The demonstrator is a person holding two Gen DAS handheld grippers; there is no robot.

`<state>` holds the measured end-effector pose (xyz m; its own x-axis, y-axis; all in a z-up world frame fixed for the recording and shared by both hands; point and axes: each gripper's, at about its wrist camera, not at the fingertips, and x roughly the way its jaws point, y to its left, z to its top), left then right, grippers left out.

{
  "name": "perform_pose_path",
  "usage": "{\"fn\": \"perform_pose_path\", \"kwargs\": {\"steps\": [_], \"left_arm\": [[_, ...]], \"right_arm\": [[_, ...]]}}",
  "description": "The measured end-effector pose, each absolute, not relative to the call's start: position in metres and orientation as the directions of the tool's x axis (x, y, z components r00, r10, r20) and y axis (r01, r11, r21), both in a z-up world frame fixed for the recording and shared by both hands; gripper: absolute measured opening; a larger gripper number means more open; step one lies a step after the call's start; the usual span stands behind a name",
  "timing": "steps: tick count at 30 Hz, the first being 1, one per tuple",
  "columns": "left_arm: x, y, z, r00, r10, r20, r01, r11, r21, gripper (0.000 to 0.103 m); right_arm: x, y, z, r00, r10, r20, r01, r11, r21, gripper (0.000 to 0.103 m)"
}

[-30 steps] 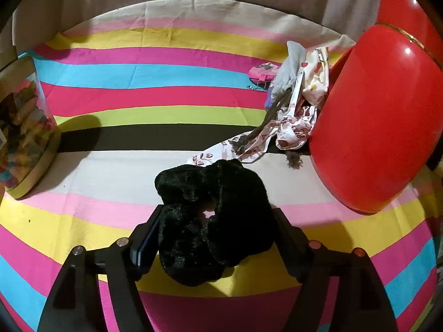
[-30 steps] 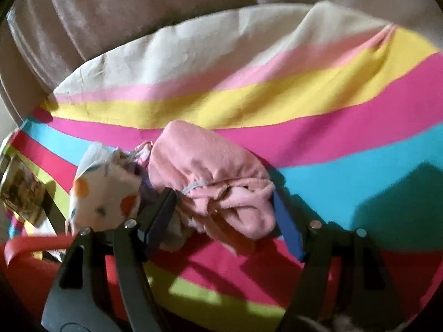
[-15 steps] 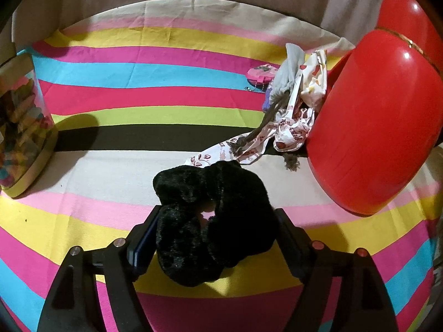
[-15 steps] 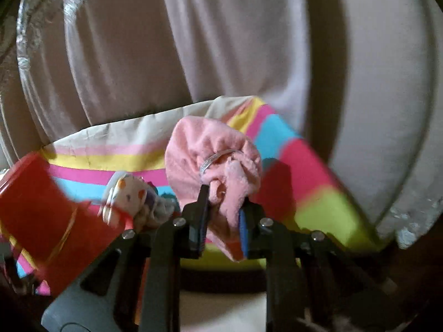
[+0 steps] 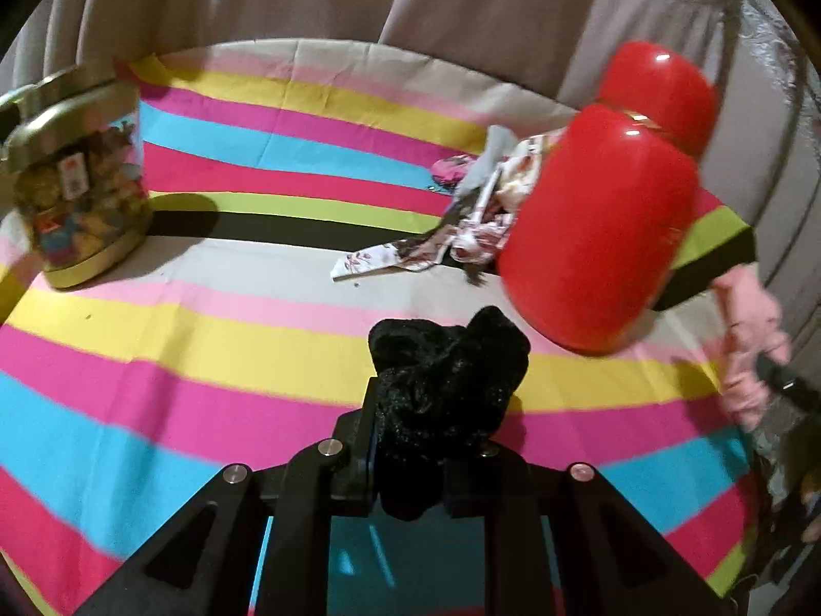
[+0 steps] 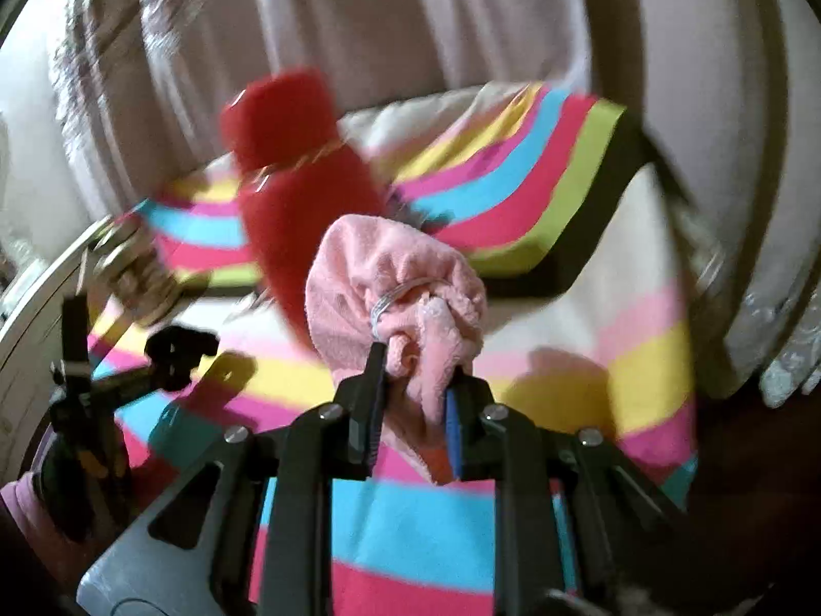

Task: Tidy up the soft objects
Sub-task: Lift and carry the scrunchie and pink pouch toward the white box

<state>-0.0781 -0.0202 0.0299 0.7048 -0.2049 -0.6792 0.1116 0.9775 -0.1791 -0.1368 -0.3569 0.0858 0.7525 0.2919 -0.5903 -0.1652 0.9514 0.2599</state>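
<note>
In the left wrist view, a clear jar with a gold lid and gold base (image 5: pixel 77 190), filled with mixed coloured pieces, is seen at the upper left of the frame, standing on the striped multicoloured cloth (image 5: pixel 205 359) that covers the surface. At the lower centre, the left claw (image 5: pixel 410 441) is seen pinched on a black fuzzy velvet scrunchie (image 5: pixel 446 374); its jaws have just been closing, and the scrunchie is squeezed between them and bulges above the fingertips. Right of centre, a heap of white printed fabric pieces (image 5: pixel 462 236) lies on the cloth, touching a large glossy red container with a gold band (image 5: pixel 600 226), which is tilted. A small pink item (image 5: pixel 451 169) is seen just behind the heap. At the right edge, a pink fleece cloth (image 5: pixel 749 339) is held in a dark claw tip.

In the right wrist view, which is blurred, the left claw (image 6: pixel 174 354) with the black scrunchie shows at the left edge. The red container (image 6: pixel 303 190) stands at the upper centre. At the centre, the right claw (image 6: pixel 415 395) is nearly closed on the pink fleece cloth (image 6: pixel 390 282), whose bunched part is clamped between the blue-padded fingers (image 6: pixel 454 426), above the striped cloth.
</note>
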Motion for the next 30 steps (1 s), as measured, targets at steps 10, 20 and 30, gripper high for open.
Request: {"fn": "perform_pose_path", "kwargs": {"steps": [10, 20, 30], "left_arm": [[-0.133, 0.0, 0.037, 0.676, -0.206, -0.707, 0.053, 0.971, -0.232, 0.019], [-0.167, 0.024, 0.041, 0.663, -0.083, -0.744, -0.035, 0.989, -0.141, 0.019], [-0.199, 0.051, 0.052, 0.683, -0.035, -0.729, -0.092, 0.987, -0.134, 0.019]], "right_arm": [[-0.15, -0.31, 0.077, 0.672, 0.416, -0.612, -0.286, 0.909, 0.303, 0.024], [-0.152, -0.279, 0.082, 0.622, 0.471, -0.626, -0.355, 0.882, 0.311, 0.024], [-0.164, -0.234, 0.101, 0.587, 0.52, -0.621, -0.476, 0.842, 0.256, 0.024]]}}
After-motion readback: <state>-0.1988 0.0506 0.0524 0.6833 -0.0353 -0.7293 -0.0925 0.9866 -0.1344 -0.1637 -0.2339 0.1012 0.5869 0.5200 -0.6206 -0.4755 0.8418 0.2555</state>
